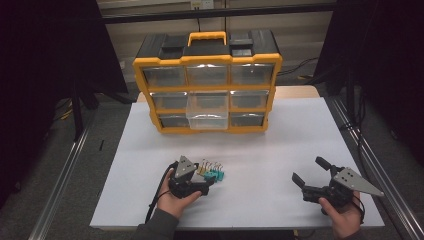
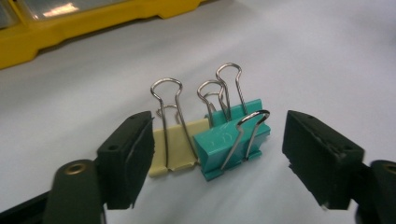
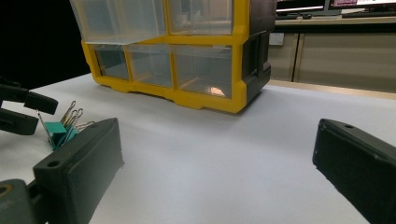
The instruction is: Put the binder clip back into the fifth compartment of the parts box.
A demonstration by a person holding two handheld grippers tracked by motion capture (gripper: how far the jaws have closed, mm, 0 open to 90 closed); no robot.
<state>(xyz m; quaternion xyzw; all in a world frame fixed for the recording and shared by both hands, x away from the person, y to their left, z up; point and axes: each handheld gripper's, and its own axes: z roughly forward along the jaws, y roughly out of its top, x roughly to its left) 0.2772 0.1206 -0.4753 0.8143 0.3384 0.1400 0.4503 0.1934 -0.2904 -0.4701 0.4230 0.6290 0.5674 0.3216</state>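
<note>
lower centre-left of the high view: my left gripper sits low on the white table, jaws spread wide around a small cluster of clips, touching none that i can tell. in the left gripper view the cream clip stands at left, just beside one pad, and the teal clip at centre; a second teal one seems to sit behind it. their wire handles stand upright. i judge them light, stiff, springy steel with smooth painted bodies, likely to skate on the sheet; best pinched across the flat folded body, not the thin rounded wires, which would twist away. upper centre, the yellow organiser with clear plastic drawers, the middle drawer pulled out. lower right, my right gripper hovers well apart from the clips, jaws wide and holding nothing.
</note>
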